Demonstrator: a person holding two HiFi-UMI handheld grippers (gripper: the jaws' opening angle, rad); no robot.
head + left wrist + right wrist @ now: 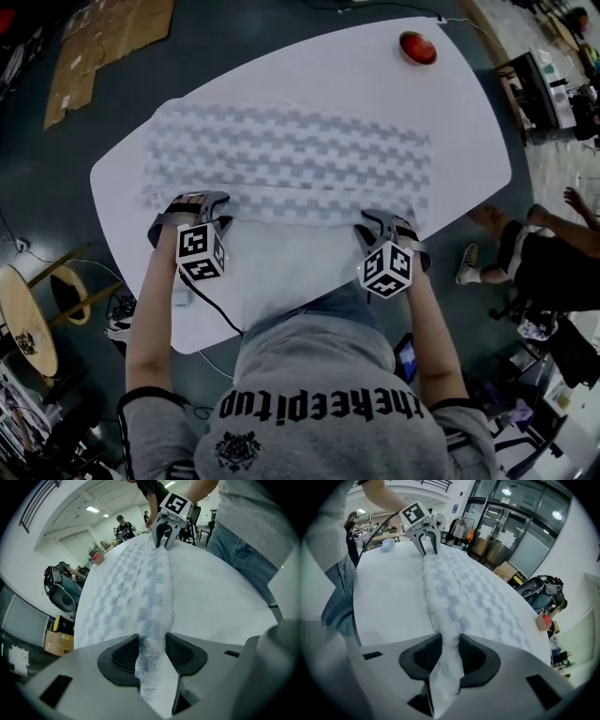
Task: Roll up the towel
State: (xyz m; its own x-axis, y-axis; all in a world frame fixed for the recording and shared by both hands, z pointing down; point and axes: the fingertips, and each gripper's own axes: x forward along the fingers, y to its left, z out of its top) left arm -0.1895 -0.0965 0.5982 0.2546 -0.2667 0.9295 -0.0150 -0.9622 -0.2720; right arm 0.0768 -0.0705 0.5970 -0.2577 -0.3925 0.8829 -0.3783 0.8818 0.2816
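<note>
Towel point(291, 159) lying flat across middle of head view on white table point(375, 66), only near long edge, lower in frame, turned up into thin first fold, nipped at either end by left gripper point(152, 651) and, apparently, right gripper point(450, 653); nearly all rolling yet to do.

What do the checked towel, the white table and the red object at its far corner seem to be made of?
The towel looks like soft cotton terry: matte, fuzzy, folding limply. The table is probably white laminate or plastic: smooth, even surface. The red object is glossy, perhaps plastic; too small to tell.
</note>
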